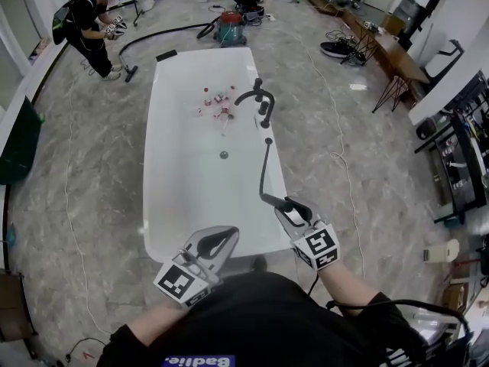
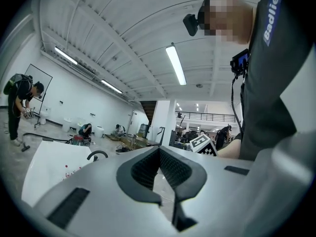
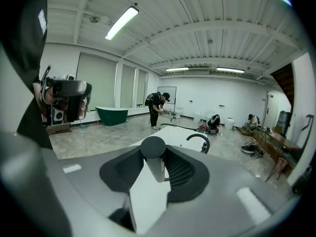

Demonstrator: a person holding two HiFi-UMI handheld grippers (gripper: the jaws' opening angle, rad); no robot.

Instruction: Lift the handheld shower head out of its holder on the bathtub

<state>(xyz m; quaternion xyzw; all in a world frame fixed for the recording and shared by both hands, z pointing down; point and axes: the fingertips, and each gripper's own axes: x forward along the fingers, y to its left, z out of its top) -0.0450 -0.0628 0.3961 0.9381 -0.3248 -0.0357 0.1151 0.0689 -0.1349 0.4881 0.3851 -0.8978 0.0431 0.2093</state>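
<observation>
A white bathtub fills the middle of the head view, with a black faucet on its right rim. My right gripper hangs over the tub's near right corner, shut on the black handheld shower head. The shower head's black hose runs back along the rim to a fitting near the faucet. In the right gripper view the shower head's round grey end sits clamped between the jaws, and the faucet shows beyond. My left gripper is at the tub's near end, tips together, holding nothing.
Small bottles lie in the tub near the faucet, and a drain sits mid-tub. A person stands at the far left. Also around are a vacuum beyond the tub, floor cables on the right, and a green tub at the left edge.
</observation>
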